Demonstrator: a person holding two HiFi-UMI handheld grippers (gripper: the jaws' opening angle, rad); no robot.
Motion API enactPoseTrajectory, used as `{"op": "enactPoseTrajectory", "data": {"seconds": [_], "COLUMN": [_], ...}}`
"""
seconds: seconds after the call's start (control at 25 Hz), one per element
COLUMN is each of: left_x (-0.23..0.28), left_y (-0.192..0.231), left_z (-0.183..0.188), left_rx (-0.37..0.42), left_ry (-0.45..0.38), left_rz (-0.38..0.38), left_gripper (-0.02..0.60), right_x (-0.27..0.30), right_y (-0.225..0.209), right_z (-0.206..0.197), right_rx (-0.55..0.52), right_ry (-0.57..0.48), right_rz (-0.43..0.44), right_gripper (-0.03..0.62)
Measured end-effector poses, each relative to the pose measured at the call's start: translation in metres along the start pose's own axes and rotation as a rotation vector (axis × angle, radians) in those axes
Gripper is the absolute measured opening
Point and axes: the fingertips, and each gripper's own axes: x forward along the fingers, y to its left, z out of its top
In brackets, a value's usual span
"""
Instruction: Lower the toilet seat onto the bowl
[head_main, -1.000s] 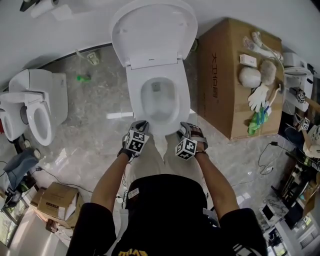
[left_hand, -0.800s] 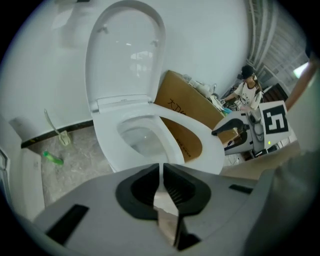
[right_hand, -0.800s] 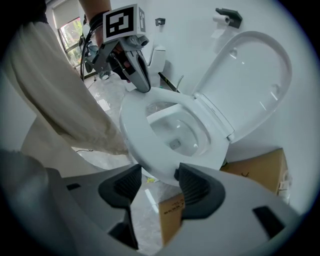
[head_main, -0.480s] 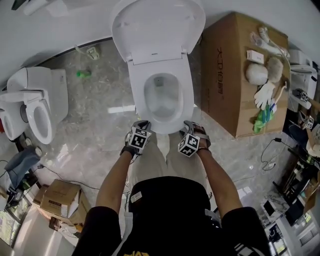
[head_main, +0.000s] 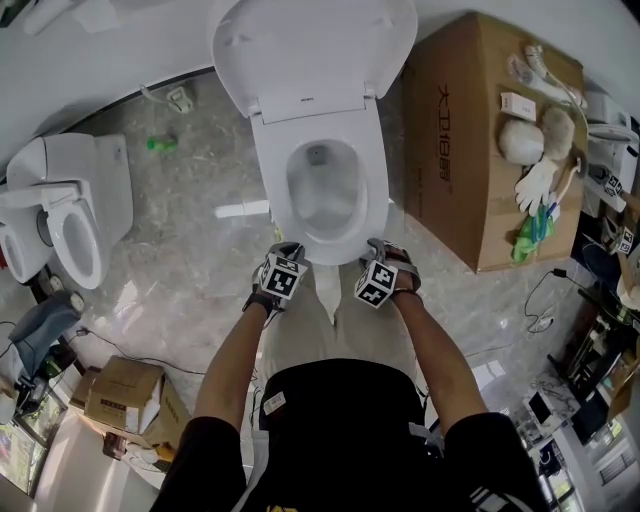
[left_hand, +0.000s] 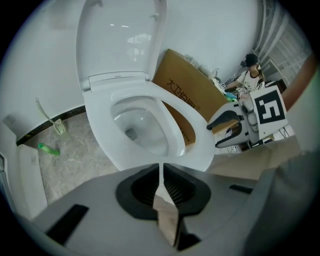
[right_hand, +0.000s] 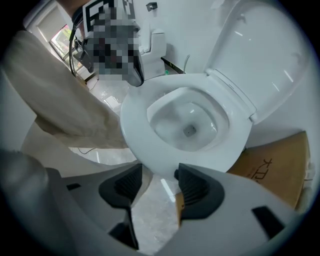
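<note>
The white toilet seat (head_main: 372, 190) lies flat on the bowl, and the lid (head_main: 310, 45) stands upright against the wall. Both grippers hang just in front of the bowl's front rim, apart from it. My left gripper (head_main: 283, 250) is shut with nothing between its jaws (left_hand: 161, 172). My right gripper (head_main: 376, 248) points down at the floor, and its jaws stand open with only floor showing in the gap (right_hand: 159, 182). The seat's front edge (right_hand: 132, 125) sits right beyond the right fingertips. In the left gripper view the seat ring (left_hand: 187, 145) fills the middle.
A large cardboard box (head_main: 480, 150) stands right of the toilet, with gloves and brushes on top. A second toilet (head_main: 70, 215) is at the left. Small boxes (head_main: 120, 400) sit at lower left, cables lie on the floor at the right, and a green object (head_main: 158, 144) lies near the wall.
Both grippers have sunk a little in front of the bowl. Seat, lid and both jaw openings look the same.
</note>
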Motion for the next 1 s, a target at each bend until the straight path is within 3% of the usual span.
{"op": "enactPoseTrajectory", "data": {"seconds": [0.48, 1.0], "left_x": [0.017, 0.045], "left_y": [0.016, 0.020], "left_z": [-0.011, -0.021], "left_rx": [-0.035, -0.011], "left_ry": [0.059, 0.103], "left_rz": [0.001, -0.001], "left_gripper": [0.034, 0.034], "right_x": [0.026, 0.059], "right_y": [0.006, 0.004], "right_z": [-0.004, -0.007], "right_rx": [0.048, 0.158], "right_ry": [0.021, 0.009], "right_rz": [0.054, 0.090], "right_gripper": [0.210, 0.181]}}
